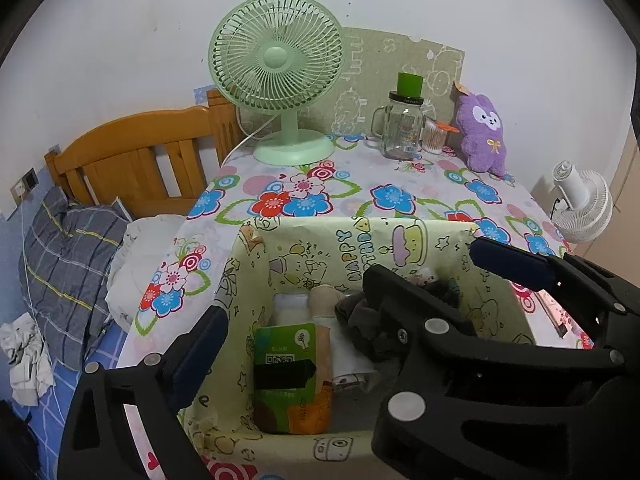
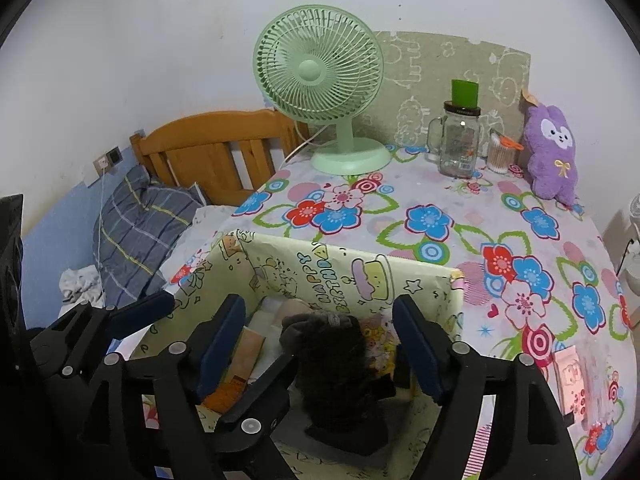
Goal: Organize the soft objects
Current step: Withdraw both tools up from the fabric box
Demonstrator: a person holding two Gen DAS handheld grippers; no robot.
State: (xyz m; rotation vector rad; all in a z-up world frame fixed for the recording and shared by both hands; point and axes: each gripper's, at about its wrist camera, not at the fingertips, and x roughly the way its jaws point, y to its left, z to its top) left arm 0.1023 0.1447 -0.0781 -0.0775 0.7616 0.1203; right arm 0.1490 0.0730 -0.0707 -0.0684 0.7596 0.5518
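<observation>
A box wrapped in pale yellow birthday paper stands on the flowered tablecloth. Inside lie a green packet, beige and white soft pieces and a dark grey cloth. My left gripper is open wide over the box with nothing between its pads. In the right wrist view my right gripper is open over the box, and a dark fluffy thing rests in the box between its fingers, untouched by the pads. A purple plush toy leans upright at the table's far right.
At the back of the table stand a green fan, a glass mug jar with a green lid, and a cotton swab pot. A bed with a wooden headboard and a plaid pillow lies left. A white fan stands right.
</observation>
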